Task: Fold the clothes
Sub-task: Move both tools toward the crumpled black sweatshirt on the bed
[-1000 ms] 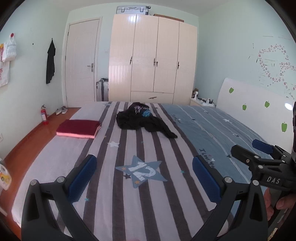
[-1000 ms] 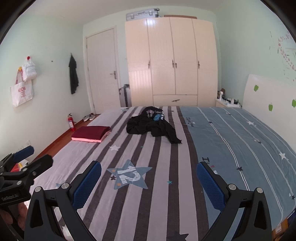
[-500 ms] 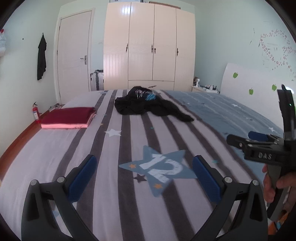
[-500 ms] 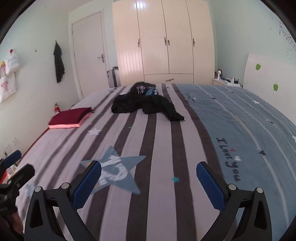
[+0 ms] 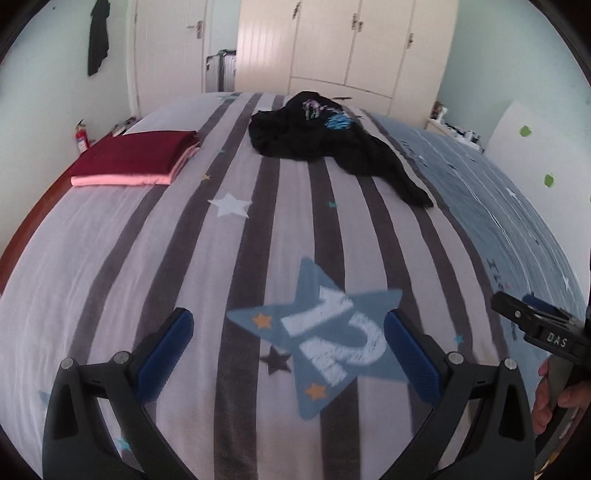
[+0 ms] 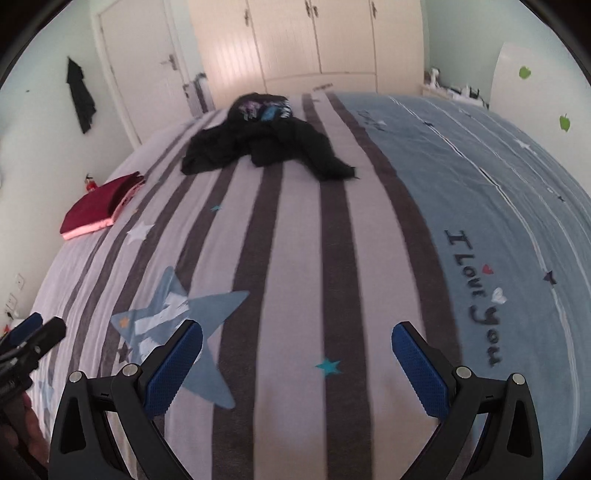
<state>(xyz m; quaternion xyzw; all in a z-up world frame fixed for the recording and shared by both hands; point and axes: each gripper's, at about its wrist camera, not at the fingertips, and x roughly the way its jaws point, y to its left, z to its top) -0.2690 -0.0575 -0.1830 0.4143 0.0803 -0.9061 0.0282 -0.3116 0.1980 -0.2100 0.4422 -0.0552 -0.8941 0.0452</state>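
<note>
the left hand-held gripper (image 5: 288, 345) hangs over the near part of the bed (image 5: 110, 258), its two blue-padded fingers (image 5: 166, 347) spread wide with nothing between them. below it on the striped cover lies a blue star print with the number 12 (image 5: 332, 343). the right hand-held gripper (image 6: 297, 363) is likewise spread wide and empty, over the grey and white stripes, just to the right of that same star. in the left wrist view the right tool shows at the right edge, with part of the hand (image 5: 554, 398) that holds it; in the right wrist view the left tool shows at the lower left edge. the two tools are side by side, apart from each other.

the task's thing, a crumpled black garment (image 5: 317, 140), lies well ahead of both tools, on the far half of the bed, across the dark stripes near the line where the striped side meets the blue side. it has a pale and blue print on its upper part, and one long piece trails toward the near right. neither tool touches it.

a folded red cloth (image 5: 136, 155) sits on a folded pink cloth (image 5: 122, 180) at the left edge of the bed, well apart from the black garment. beyond the bed stand a cream wardrobe (image 5: 343, 40) and a white door (image 5: 170, 48). a dark garment (image 5: 98, 35) hangs on the left wall, and a red fire extinguisher (image 5: 82, 137) stands on the floor by it. the blue side of the cover bears the words "i love you" (image 6: 474, 291).
</note>
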